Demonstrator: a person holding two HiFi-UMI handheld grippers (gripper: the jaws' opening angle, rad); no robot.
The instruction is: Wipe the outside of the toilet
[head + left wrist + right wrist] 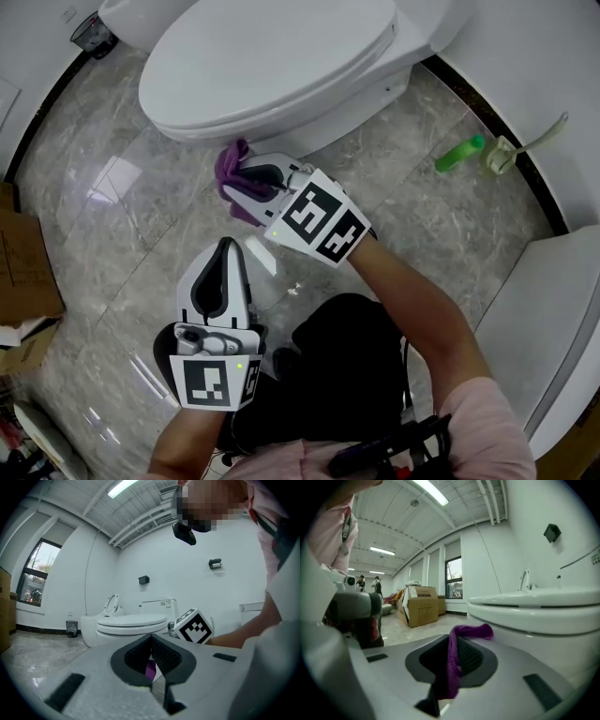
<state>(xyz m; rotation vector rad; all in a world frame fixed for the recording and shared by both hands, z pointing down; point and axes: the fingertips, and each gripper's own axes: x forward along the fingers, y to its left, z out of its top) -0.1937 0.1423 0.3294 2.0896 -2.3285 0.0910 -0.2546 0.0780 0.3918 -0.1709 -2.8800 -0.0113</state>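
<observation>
The white toilet (272, 66) stands at the top of the head view with its lid down. My right gripper (239, 183) is shut on a purple cloth (232, 166) just below the front of the bowl, close to the porcelain. In the right gripper view the cloth (457, 660) hangs pinched between the jaws of the right gripper (452, 644), with the toilet bowl (543, 620) close on the right. My left gripper (225, 248) is lower down over the floor, shut on nothing. In its own view the left gripper (151, 641) points at the toilet (131, 626).
A green bottle (459, 153) and a white brush holder (504, 153) lie by the wall on the right. A cardboard box (23, 272) sits at the left, a black bin (92, 34) at the top left, and another white fixture (562, 319) at the right edge.
</observation>
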